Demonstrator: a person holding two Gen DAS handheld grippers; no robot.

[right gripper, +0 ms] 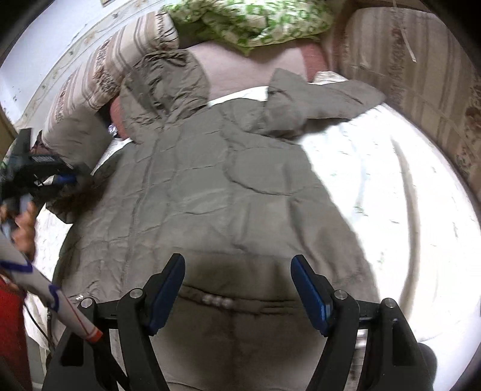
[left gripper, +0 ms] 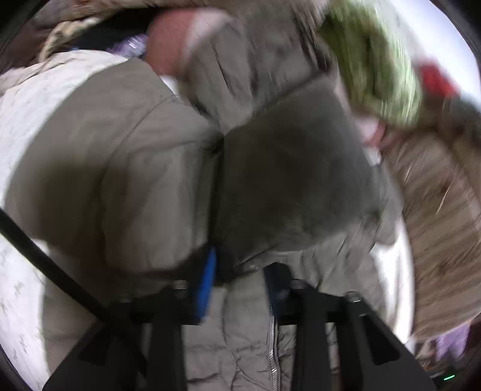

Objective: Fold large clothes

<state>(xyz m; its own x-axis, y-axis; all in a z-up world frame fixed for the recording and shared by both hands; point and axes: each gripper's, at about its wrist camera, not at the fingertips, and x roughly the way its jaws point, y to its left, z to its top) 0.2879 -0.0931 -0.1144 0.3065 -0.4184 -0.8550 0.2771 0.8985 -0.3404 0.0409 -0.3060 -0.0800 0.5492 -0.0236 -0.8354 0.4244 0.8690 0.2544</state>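
Olive-grey quilted fabric fills both views: the padded coat (right gripper: 228, 192) lies spread back-up on the white sheet (right gripper: 390, 210) of the bed, hood (right gripper: 163, 90) toward the striped pillow (right gripper: 99, 81), one sleeve (right gripper: 318, 99) folded out toward the far side.

Your right gripper (right gripper: 237, 288) hovers over the coat's lower hem with its blue-padded fingers (right gripper: 166, 288) spread wide, nothing between them.

Your left gripper (left gripper: 237, 279) is buried in cloth; a fold of the coat bulges over its fingers (left gripper: 206, 285), which look clamped on that fold, though the left view is heavily blurred. From the right view you see that gripper at the coat's left edge (right gripper: 51, 174).

Around you: a green-and-white patterned cloth (right gripper: 249, 24) bunched at the head of the bed, a pinkish cushion (right gripper: 249, 69) beneath it, a striped brown headboard or upholstered panel (right gripper: 421, 78) on the right. A white tube with red and purple marks (right gripper: 60, 303) crosses the lower left, near the right gripper's left finger.
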